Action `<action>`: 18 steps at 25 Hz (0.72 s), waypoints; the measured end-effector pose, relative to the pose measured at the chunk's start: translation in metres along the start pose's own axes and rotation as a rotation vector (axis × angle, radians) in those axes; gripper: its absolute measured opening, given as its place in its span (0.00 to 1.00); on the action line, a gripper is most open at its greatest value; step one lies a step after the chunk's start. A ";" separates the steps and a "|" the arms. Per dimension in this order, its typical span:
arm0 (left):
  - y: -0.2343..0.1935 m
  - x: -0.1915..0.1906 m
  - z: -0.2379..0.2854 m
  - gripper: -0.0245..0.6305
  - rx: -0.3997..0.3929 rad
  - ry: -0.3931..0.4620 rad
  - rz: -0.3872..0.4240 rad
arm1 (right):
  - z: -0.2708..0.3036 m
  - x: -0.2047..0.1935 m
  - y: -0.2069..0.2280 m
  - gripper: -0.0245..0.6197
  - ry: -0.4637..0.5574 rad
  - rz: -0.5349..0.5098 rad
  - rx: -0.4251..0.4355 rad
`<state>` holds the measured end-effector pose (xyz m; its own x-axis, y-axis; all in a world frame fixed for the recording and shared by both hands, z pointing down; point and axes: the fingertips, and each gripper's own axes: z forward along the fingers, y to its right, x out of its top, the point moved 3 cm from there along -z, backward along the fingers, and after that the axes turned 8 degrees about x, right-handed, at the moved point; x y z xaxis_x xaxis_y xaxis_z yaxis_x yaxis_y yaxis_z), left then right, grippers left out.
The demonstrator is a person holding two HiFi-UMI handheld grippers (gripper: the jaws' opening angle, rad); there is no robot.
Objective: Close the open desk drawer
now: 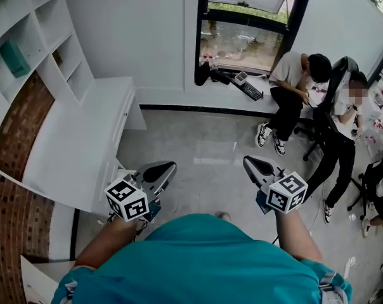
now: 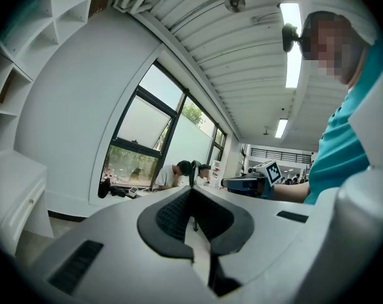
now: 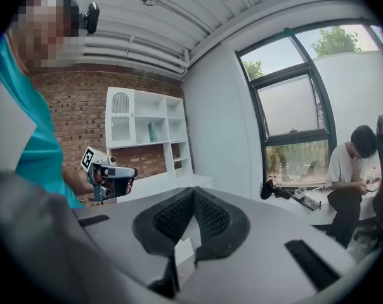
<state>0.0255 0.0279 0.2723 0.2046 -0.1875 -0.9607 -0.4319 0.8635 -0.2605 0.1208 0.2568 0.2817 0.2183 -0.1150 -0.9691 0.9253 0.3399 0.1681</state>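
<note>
The left gripper (image 1: 171, 166) has its jaws pressed together with nothing in them. The right gripper (image 1: 247, 161) is the same. Both hang over the floor (image 1: 204, 147). The white drawer (image 1: 133, 113) sticks out of the desk (image 1: 77, 138), at 11 o'clock from the left gripper.

Two hand-held grippers (image 1: 168, 168) (image 1: 249, 163), one desk (image 1: 80, 141)

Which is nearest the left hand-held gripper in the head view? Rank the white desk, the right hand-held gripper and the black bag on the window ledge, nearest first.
1. White desk, just left of the left hand-held gripper.
2. Right hand-held gripper, level with it on the right.
3. Black bag, far ahead on the window ledge.
</note>
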 end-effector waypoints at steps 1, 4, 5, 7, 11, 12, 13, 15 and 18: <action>0.001 0.001 0.011 0.06 0.019 0.004 0.004 | 0.001 0.001 0.014 0.07 0.001 0.000 0.019; 0.003 0.003 0.047 0.06 0.079 0.024 -0.004 | 0.002 0.004 0.058 0.07 -0.008 -0.004 0.078; 0.003 0.004 0.060 0.06 0.098 0.031 -0.012 | 0.002 0.006 0.072 0.07 -0.013 -0.009 0.096; 0.006 0.005 0.087 0.06 0.127 0.040 -0.031 | 0.001 0.014 0.100 0.07 -0.019 -0.020 0.127; 0.018 0.005 0.137 0.06 0.161 0.043 -0.033 | -0.006 0.028 0.150 0.07 -0.021 -0.035 0.177; 0.021 0.005 0.149 0.06 0.168 0.042 -0.029 | -0.007 0.031 0.161 0.07 -0.020 -0.038 0.188; 0.023 0.005 0.159 0.06 0.175 0.041 -0.028 | -0.007 0.033 0.172 0.07 -0.020 -0.040 0.197; 0.026 0.004 0.176 0.06 0.187 0.035 -0.029 | -0.007 0.034 0.189 0.07 -0.023 -0.040 0.211; 0.022 -0.001 0.191 0.06 0.204 0.018 -0.032 | -0.001 0.033 0.203 0.07 -0.029 -0.034 0.225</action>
<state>0.1835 0.1363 0.2860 0.1984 -0.2234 -0.9543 -0.2378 0.9336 -0.2681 0.3155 0.3226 0.2841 0.1914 -0.1507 -0.9699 0.9775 0.1185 0.1744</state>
